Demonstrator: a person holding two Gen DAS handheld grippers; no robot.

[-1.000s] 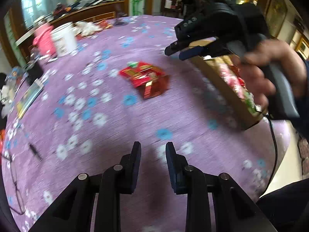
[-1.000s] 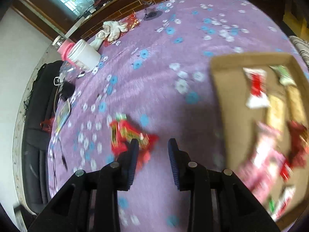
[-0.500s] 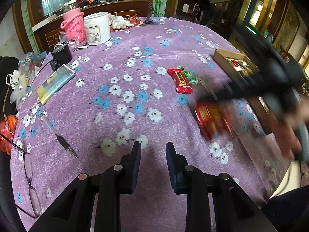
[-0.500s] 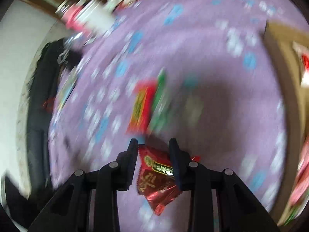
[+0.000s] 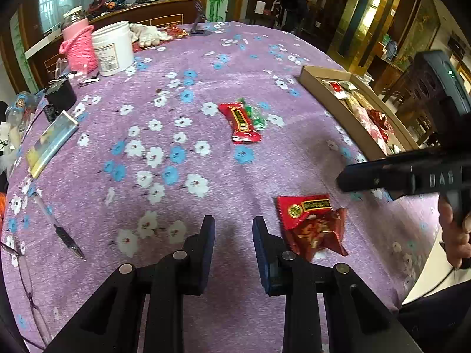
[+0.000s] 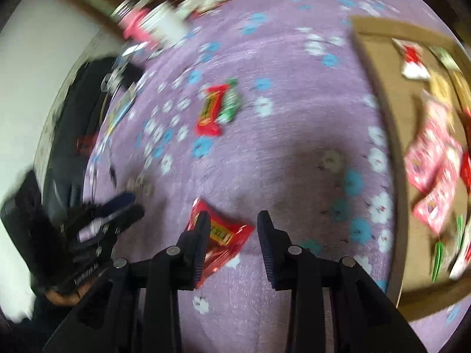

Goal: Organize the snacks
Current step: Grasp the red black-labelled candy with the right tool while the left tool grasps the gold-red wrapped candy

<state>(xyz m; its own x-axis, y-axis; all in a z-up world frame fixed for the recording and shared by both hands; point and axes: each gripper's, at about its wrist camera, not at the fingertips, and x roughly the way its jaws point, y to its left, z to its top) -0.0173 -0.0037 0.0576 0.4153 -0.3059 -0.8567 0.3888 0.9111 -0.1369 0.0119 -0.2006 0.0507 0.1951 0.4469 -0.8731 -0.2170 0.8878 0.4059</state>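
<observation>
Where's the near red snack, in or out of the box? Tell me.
Out. The red snack lies flat on the purple cloth, well apart from the cardboard box, which already holds other packets.

Left wrist view sharp, daylit from window (image 5: 56, 6) at upper left; warm glare on gold panels (image 5: 368, 14) upper right. Soft shadows on tabletop (image 5: 206, 67) ahead of tongs. Right wrist view heavily motion-blurred, worst at the rim, snacks in cardboard tray (image 6: 379, 94) probably unreadable. Strong fisheye bending, dark corners both.
</observation>
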